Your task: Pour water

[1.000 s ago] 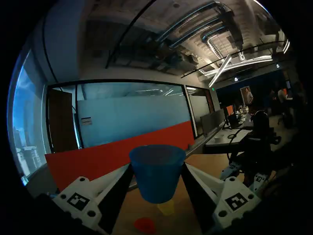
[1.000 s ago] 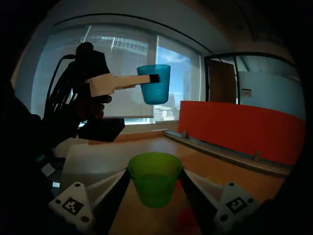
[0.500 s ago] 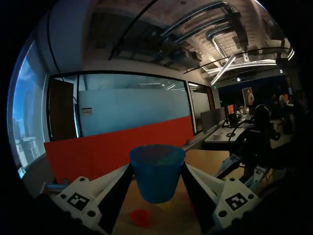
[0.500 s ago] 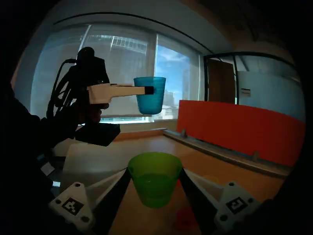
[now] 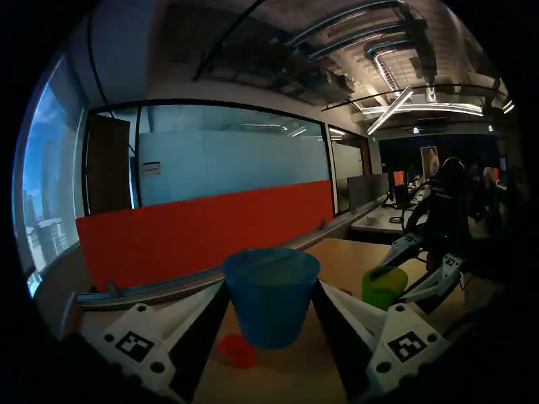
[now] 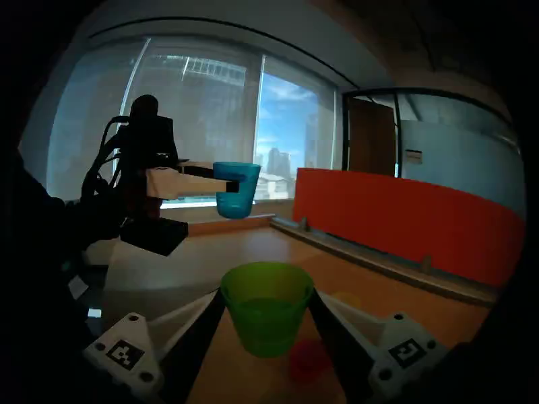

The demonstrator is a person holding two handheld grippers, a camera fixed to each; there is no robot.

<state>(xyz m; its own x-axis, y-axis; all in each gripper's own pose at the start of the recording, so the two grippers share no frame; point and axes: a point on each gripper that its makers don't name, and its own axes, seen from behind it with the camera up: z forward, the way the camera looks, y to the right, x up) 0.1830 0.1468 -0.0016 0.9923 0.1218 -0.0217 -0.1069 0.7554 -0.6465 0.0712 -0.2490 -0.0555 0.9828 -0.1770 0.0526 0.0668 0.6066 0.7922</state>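
Observation:
In the left gripper view, my left gripper [image 5: 271, 303] is shut on a blue plastic cup [image 5: 271, 304], held upright above the wooden table [image 5: 296, 370]. Farther right there, the right gripper [image 5: 397, 273] holds a green cup [image 5: 384, 287]. In the right gripper view, my right gripper [image 6: 267, 316] is shut on that green cup [image 6: 267, 315], upright, with liquid in its lower part. The left gripper [image 6: 226, 188] and its blue cup [image 6: 236, 189] hang in the air at upper left, held by a dark-sleeved hand [image 6: 118, 202].
A small red cup or lid [image 5: 236, 350] lies on the table below the blue cup, and it appears as a red lid [image 6: 308, 355] in the right gripper view. An orange partition [image 6: 411, 219] and a metal rail [image 6: 377, 259] bound the table's far side. Windows stand behind.
The blue cup and left gripper have come down and turned, so the green cup now appears in the left gripper view. The right gripper has held the green cup nearly still.

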